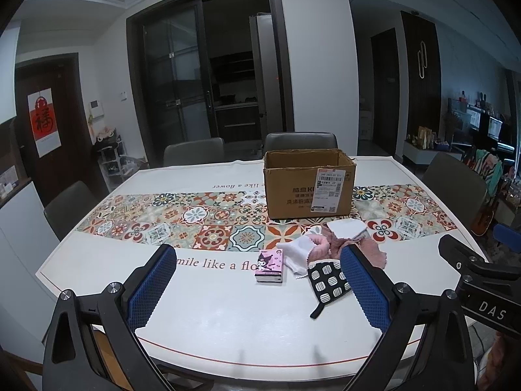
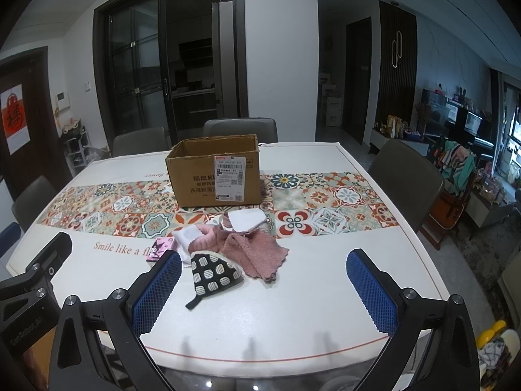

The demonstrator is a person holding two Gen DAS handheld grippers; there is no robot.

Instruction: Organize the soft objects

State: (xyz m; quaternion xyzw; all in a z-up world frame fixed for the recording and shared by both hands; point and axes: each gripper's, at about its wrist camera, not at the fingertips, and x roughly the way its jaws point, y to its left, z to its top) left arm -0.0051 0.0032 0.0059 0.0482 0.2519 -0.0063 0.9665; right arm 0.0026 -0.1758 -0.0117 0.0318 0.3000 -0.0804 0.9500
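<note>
A heap of soft things lies on the table in front of an open cardboard box [image 1: 307, 182] [image 2: 216, 169]: a black-and-white patterned cloth [image 1: 327, 282] [image 2: 213, 272], a pink fluffy towel [image 1: 374, 249] [image 2: 257, 252], a white cloth [image 1: 298, 254] [image 2: 185, 239], a white pad [image 1: 345, 228] [image 2: 246, 220] and a pink tissue pack [image 1: 269, 265] [image 2: 159, 249]. My left gripper [image 1: 257, 280] is open and empty, held above the table short of the heap. My right gripper [image 2: 263, 282] is open and empty, near the patterned cloth.
The table [image 1: 228, 319] [image 2: 309, 309] has a white cover with a tiled flower band. Grey chairs [image 1: 193, 151] [image 2: 403, 171] stand around it. The right gripper's body [image 1: 482, 280] shows at the right of the left wrist view.
</note>
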